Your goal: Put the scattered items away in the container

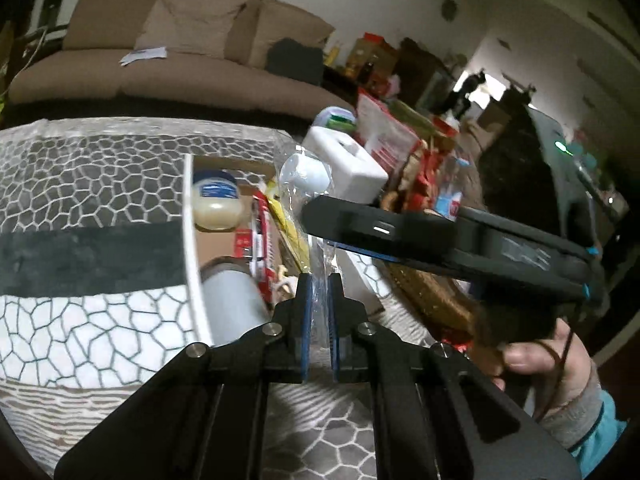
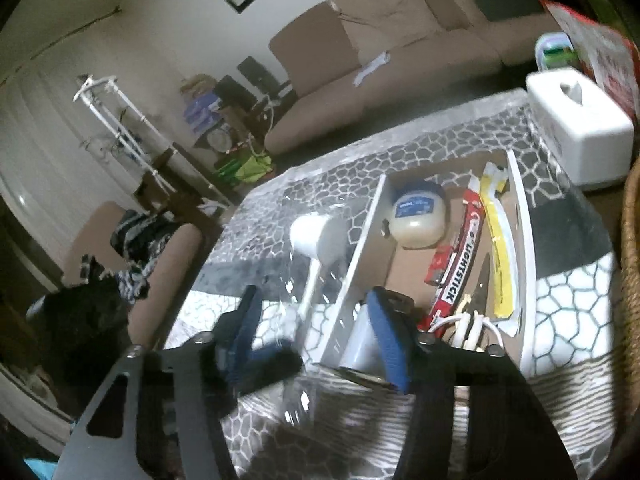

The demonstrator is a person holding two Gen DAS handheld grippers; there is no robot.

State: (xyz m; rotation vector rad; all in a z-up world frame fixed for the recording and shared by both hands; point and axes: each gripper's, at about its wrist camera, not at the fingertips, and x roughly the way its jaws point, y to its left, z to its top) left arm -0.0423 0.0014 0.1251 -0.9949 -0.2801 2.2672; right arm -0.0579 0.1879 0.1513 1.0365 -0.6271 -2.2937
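Observation:
A white-walled container (image 1: 191,236) stands on the patterned table cover (image 1: 80,184). It holds a Vaseline jar (image 1: 216,204), a red lightstick pack (image 1: 262,248), a yellow packet (image 1: 286,220) and a white cylinder (image 1: 232,300). My left gripper (image 1: 319,280) is shut on a clear plastic bag with a white scoop (image 1: 306,174) in it, held up over the container's right side. My right gripper (image 2: 316,308) is open and empty; the bagged scoop (image 2: 316,236) hangs just ahead of it, left of the container wall (image 2: 360,240). The right gripper's black body (image 1: 440,240) crosses the left wrist view.
A white tissue box (image 2: 580,136) stands at the table's far right corner, with a red box (image 2: 608,56) and a wicker basket (image 2: 632,240) beside it. A brown sofa (image 1: 160,40) lies beyond the table. Coiled white cable (image 2: 472,328) lies in the container's near end.

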